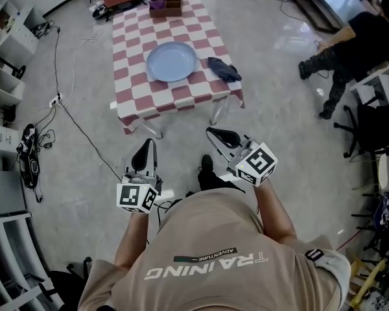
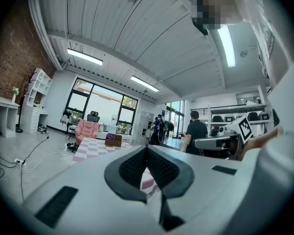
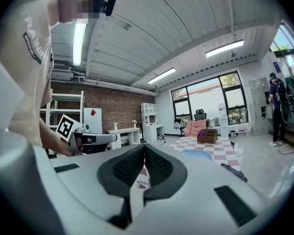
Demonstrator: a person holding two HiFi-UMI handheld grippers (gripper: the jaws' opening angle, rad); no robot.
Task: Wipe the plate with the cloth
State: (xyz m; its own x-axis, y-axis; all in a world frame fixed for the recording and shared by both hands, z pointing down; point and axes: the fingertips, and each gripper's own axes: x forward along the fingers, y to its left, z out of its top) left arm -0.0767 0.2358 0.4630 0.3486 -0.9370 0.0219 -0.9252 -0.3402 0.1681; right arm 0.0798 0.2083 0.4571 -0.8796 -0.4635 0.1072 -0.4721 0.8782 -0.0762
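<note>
Cloth beside plate, well beyond right claw.

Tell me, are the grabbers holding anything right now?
No. The left gripper and right gripper are both shut on nothing; the cloth lies beside the plate, untouched.

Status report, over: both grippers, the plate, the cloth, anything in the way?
Left gripper shut, empty; right gripper shut, empty. Plate on table, cloth beside it, untouched. No obstacle seen ahead.

An open lab-like workspace: grey floor strewn with cables, white shelving at left, office chairs at right, ceiling strip lights, a brick wall.
</note>
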